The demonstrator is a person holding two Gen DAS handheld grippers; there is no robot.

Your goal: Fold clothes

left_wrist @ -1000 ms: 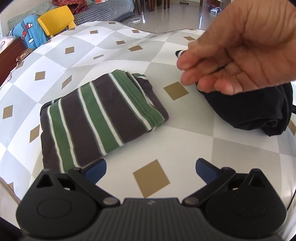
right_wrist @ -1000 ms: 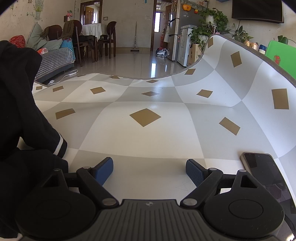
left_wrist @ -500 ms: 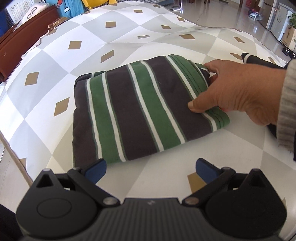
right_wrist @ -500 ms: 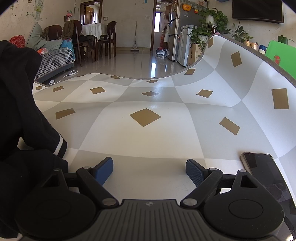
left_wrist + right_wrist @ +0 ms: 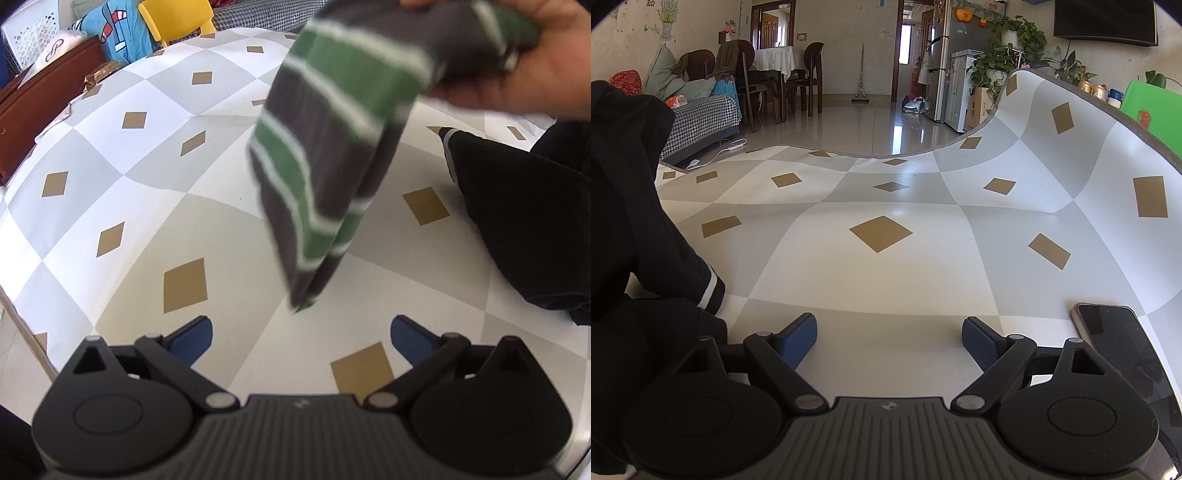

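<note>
**Striped shirt lifted off the table by a bare hand**

Striped shirt (image 5: 332, 155), a folded bundle of dark grey cloth with green and white bands, hangs in the air above the checked grey-and-white tablecloth with tan diamonds (image 5: 155, 155). A bare hand (image 5: 517, 70) pinches its upper end at the top right of the left wrist view, and the lower end droops toward the left gripper (image 5: 301, 334) without touching it. That gripper's blue-padded jaws stand wide apart, holding nothing. The right gripper (image 5: 889, 336) rests low over the table, its jaws likewise spread and empty, with a black smartphone (image 5: 1123, 339) lying just beside its right finger and a crumpled black garment with a white cuff stripe (image 5: 639, 236) heaped at its left.

Judging by the task, the striped piece is finished and being carried aside, leaving the black garment next. To do this well, the bundle is best supported underneath so the layers do not slide open, then set down flat, well apart from the black heap. The motion blur makes its edges hard to read.
</note>
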